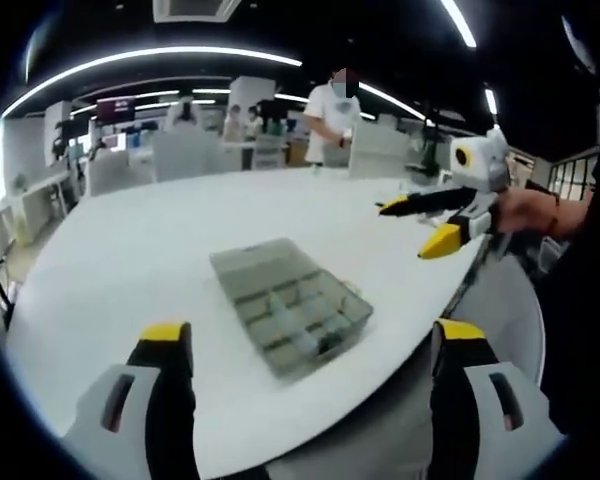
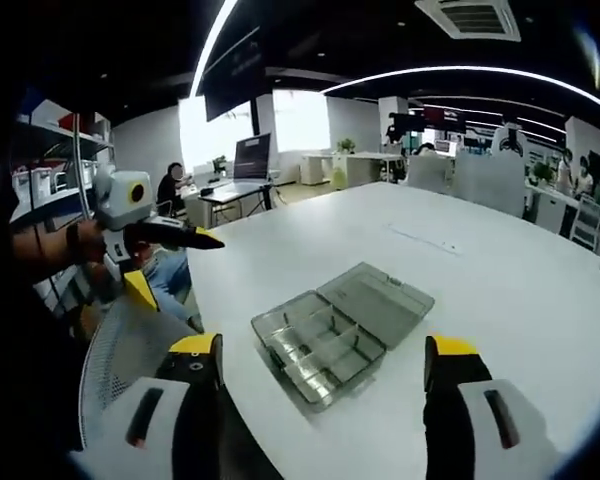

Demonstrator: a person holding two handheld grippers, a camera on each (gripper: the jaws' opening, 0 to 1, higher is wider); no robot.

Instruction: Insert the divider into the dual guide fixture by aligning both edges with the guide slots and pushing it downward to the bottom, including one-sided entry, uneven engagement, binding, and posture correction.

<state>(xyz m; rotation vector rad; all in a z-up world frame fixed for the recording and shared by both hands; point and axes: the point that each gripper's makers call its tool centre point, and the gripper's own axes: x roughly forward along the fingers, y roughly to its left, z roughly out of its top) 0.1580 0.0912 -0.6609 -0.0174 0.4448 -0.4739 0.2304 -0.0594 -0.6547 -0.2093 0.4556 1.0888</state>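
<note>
Now: compartment box (image 2: 340,328) lid open on table (image 2: 500,270) | dividers inside | both grippers' jaws spread, empty.

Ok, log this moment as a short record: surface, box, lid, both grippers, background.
surface: white table
box: clear grey compartment box, near the table's edge, seen also in the left gripper view
lid: open, lying flat beside the tray
dividers: several partitions inside the tray; a loose divider cannot be made out
left gripper: jaws open, holding nothing, short of the box
right gripper: jaws open, holding nothing, short of the box
background: office desks, a monitor, people standing and sitting
</note>
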